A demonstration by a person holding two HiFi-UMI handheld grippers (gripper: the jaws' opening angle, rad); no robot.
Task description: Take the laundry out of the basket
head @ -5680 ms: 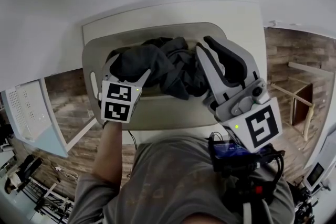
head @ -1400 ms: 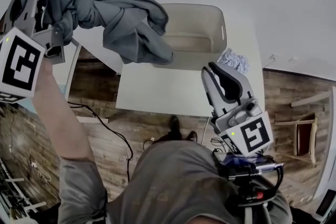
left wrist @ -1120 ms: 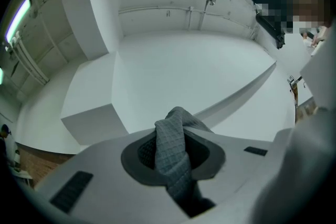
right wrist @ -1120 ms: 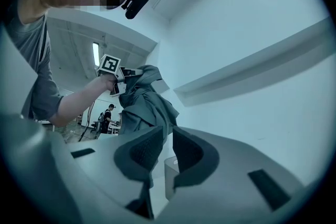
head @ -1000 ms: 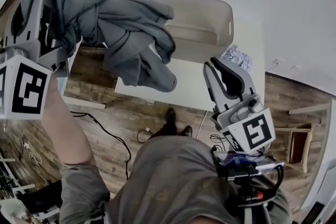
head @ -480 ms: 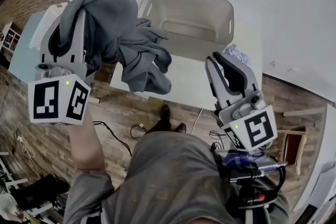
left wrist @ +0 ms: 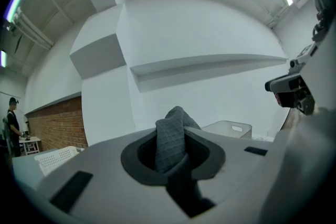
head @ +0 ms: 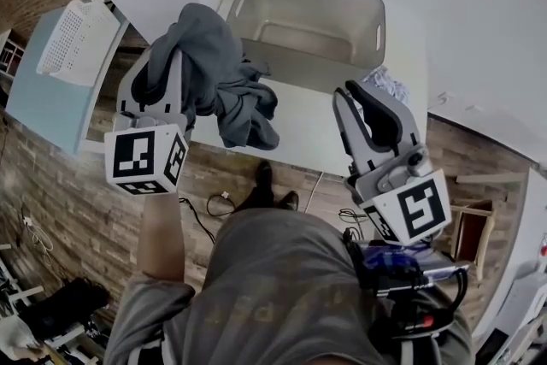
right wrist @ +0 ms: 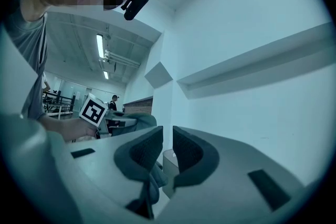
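A dark grey garment [head: 218, 85] hangs bunched from my left gripper [head: 184, 55], which is shut on it over the left edge of the white table [head: 303, 137]. In the left gripper view a fold of the grey garment [left wrist: 170, 136] stands pinched between the jaws of that gripper [left wrist: 173, 157]. The beige laundry basket [head: 299, 4] sits at the table's far end, and its inside shows bare. My right gripper [head: 350, 94] hovers over the table's right side, jaws nearly together with nothing between them [right wrist: 167, 149]. It views the garment [right wrist: 134, 122] off to its left.
A small crumpled white-and-blue cloth [head: 389, 85] lies on the table right of the basket. A white perforated basket [head: 77, 30] rests on a pale blue surface [head: 43, 90] at the left. Wooden floor with cables lies below, and the wall runs behind the table.
My left gripper has come down with the grey garment, from high at the upper left to just beside the table's left edge. The right gripper has stayed where it was.
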